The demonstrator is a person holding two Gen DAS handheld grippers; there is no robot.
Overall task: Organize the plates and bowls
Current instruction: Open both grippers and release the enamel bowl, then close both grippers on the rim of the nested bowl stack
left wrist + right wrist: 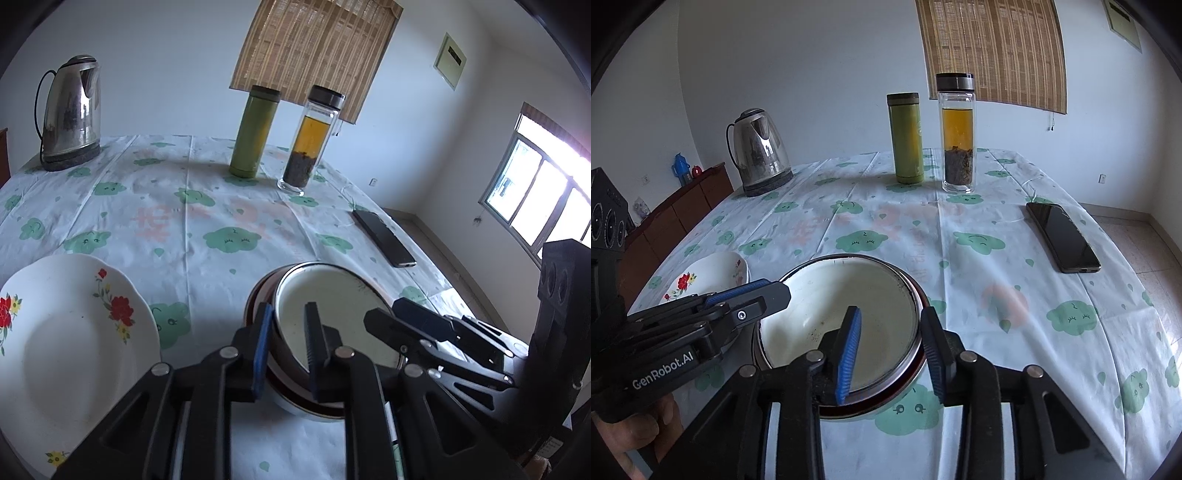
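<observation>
A cream enamel bowl sits nested in a dark red bowl on the table. My left gripper straddles the near-left rim, one finger outside and one inside, with gaps to the rim. My right gripper straddles the right rim of the cream bowl the same way; the dark red bowl's edge shows beside it. A white plate with red flowers lies to the left, also in the right wrist view.
A steel kettle stands at the back left. A green flask and a glass tea bottle stand at the back middle. A black phone lies at the right edge. The flowered cloth covers the table.
</observation>
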